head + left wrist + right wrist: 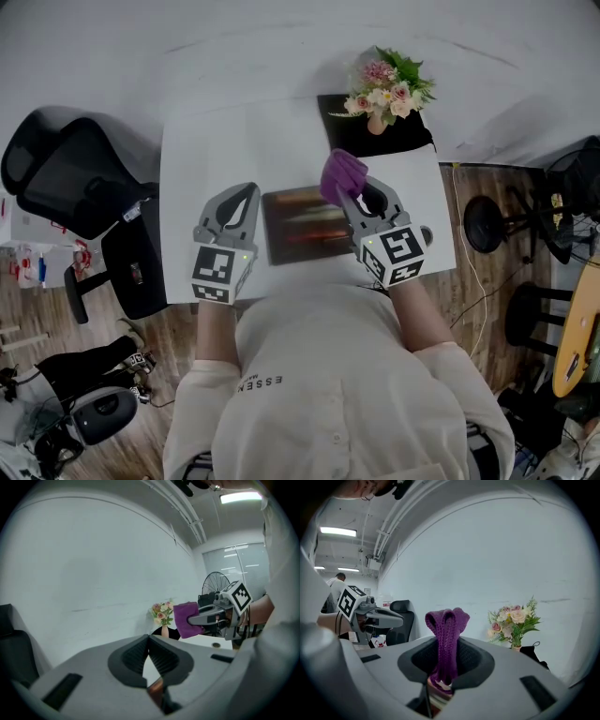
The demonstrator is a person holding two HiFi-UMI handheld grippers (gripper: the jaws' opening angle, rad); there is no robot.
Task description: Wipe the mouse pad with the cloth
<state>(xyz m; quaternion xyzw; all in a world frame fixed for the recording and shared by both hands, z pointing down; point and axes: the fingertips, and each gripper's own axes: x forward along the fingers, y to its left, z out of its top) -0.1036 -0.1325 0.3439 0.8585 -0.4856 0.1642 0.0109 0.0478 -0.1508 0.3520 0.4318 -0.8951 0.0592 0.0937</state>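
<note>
Left gripper [239, 199] and right gripper [354, 195]: identical build. Shell light grey and moulded, tapering to two curved fingers. Pads [135, 656] dark and ribbed, set in a black surround. Dark rectangular slots are recessed in the shell's upper face. At the rear of each unit sits a white cube [223, 274] with black square markers (a small green light shows at its upper edge). The person wears a cream shirt [328, 394], buttoned, with small dark lettering on the chest. The sleeves [192, 412] stop short of the wrists.
</note>
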